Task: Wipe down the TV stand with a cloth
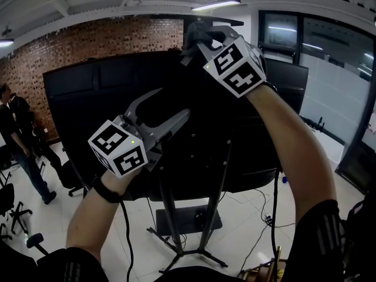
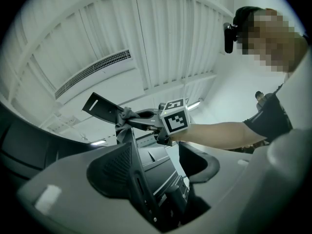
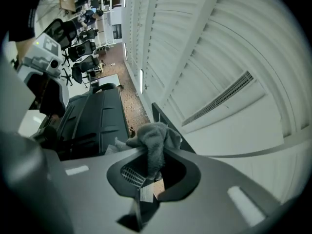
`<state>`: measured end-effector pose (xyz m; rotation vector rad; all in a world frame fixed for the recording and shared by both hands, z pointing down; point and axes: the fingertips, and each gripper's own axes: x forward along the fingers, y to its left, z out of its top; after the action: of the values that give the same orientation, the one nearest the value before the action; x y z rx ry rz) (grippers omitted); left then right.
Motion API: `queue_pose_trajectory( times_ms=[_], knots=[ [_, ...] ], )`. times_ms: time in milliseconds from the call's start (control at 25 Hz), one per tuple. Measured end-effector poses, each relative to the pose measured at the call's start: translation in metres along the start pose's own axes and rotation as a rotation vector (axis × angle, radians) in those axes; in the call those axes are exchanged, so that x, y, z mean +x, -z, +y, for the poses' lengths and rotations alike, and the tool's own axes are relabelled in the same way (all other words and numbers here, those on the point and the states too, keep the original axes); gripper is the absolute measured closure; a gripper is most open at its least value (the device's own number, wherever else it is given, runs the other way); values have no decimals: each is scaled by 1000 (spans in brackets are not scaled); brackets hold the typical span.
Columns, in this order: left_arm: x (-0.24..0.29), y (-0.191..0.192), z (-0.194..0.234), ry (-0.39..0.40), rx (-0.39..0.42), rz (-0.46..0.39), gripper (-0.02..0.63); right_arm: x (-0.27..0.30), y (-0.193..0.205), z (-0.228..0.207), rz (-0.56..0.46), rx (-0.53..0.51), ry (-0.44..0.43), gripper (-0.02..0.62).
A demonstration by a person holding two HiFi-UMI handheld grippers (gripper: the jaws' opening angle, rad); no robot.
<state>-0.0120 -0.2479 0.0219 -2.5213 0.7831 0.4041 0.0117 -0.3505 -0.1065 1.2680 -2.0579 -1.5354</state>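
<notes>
A large black TV (image 1: 106,104) hangs on a wheeled TV stand (image 1: 171,216), seen from behind. My right gripper (image 1: 192,44) is raised to the stand's top bracket (image 2: 99,106) and is shut on a grey cloth (image 3: 155,136). In the left gripper view the cloth (image 2: 124,116) is bunched against that bracket, just beyond the right gripper (image 2: 130,120). My left gripper (image 1: 174,103) is lower, in front of the TV's back. Its jaws stand apart with nothing gripped. In its own view the left gripper (image 2: 161,155) straddles a thin black edge of the TV's back without closing on it.
A person (image 1: 17,140) stands at the far left by office chairs (image 1: 71,178). Cables (image 1: 267,219) trail over the tiled floor beside the stand's black base plate (image 1: 188,220). A brick wall (image 1: 88,40) is behind, glass partitions (image 1: 335,87) to the right.
</notes>
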Motion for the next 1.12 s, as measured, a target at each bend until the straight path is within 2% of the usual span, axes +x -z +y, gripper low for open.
queue_pose_trajectory(
  times_ms=[320,480,680,1000,1120],
  knots=[
    [-14,23,-8,-11,-53,13,278,-10,22,48,42,-115,-45,560],
    [-22,35,-17,-10,-73,21,278,-20,35,69,54,-133,-55,560],
    [-33,51,-33,-7,-75,34,278,-30,52,110,77,-183,-107,560],
    [-50,83,-46,-28,-132,61,278,-44,72,170,99,-255,-188,560],
    [-55,96,-50,-39,-130,76,278,-49,80,187,111,-276,-186,560]
  ],
)
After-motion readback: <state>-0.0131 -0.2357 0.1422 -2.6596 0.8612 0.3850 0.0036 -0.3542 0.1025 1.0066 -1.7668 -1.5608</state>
